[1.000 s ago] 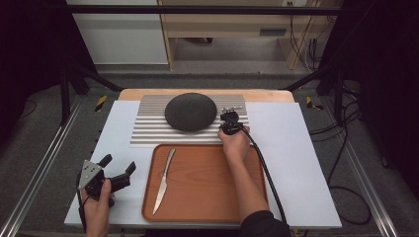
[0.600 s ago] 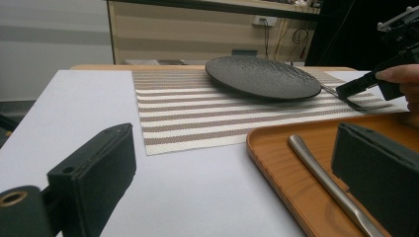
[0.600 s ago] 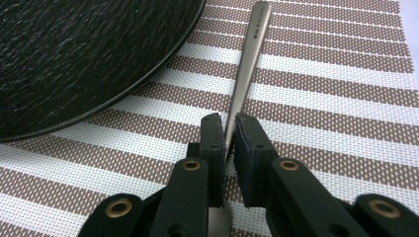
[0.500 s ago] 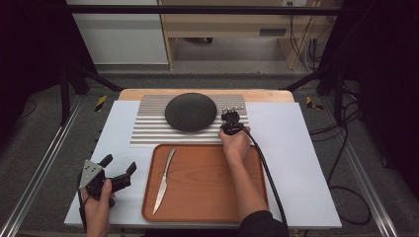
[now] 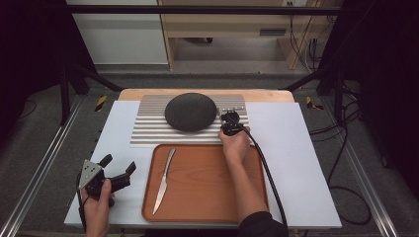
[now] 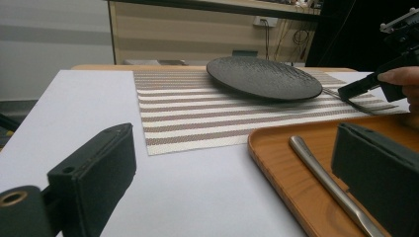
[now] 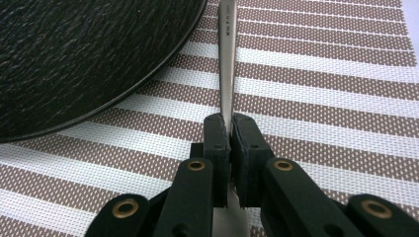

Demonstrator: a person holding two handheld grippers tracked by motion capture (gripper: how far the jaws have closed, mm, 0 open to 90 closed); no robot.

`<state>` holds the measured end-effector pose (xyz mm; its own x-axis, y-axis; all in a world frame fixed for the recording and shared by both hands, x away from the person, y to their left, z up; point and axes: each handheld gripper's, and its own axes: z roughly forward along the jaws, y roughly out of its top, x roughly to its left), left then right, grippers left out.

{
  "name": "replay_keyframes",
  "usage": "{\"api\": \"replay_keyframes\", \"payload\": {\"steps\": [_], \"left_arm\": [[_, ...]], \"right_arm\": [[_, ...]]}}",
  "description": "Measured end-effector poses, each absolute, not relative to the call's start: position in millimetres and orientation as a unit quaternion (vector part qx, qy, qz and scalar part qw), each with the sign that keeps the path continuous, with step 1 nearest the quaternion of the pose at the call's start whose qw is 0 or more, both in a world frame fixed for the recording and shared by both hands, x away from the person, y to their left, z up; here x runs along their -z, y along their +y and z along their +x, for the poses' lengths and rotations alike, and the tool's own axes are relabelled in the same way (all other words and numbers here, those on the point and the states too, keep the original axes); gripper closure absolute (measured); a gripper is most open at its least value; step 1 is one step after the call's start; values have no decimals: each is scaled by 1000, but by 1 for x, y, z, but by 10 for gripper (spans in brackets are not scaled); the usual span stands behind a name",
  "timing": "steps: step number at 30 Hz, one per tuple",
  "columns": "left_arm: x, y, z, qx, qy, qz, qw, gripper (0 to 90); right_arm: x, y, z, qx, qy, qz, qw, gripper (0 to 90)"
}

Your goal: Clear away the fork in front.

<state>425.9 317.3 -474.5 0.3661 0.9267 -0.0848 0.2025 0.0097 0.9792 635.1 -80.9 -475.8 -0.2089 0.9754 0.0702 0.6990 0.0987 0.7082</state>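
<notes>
A black plate (image 5: 190, 111) rests on a striped placemat (image 5: 148, 131). Just right of the plate lies a metal fork (image 7: 227, 59) on the mat, and my right gripper (image 7: 230, 128) is shut on its handle, low over the mat (image 7: 321, 98). In the high view the right gripper (image 5: 231, 117) sits at the plate's right edge. From the left gripper view the fork's tines (image 6: 363, 101) rest on the mat beside the plate (image 6: 262, 79). My left gripper (image 5: 118, 173) stands open near the table's front left, with nothing between its jaws.
A brown wooden tray (image 5: 207, 197) lies in front of the mat with a table knife (image 5: 164, 180) in its left part. The white board (image 5: 296, 148) is bare right of the tray. A cable (image 5: 267, 173) trails from the right gripper across the tray.
</notes>
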Motion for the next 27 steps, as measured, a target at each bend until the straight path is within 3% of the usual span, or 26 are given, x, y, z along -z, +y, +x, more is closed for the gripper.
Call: {"api": "replay_keyframes", "payload": {"steps": [27], "left_arm": [[474,318,426,-333,455,620,546,35]], "right_arm": [[471,-90,630,-326,712,583,218,861]]}}
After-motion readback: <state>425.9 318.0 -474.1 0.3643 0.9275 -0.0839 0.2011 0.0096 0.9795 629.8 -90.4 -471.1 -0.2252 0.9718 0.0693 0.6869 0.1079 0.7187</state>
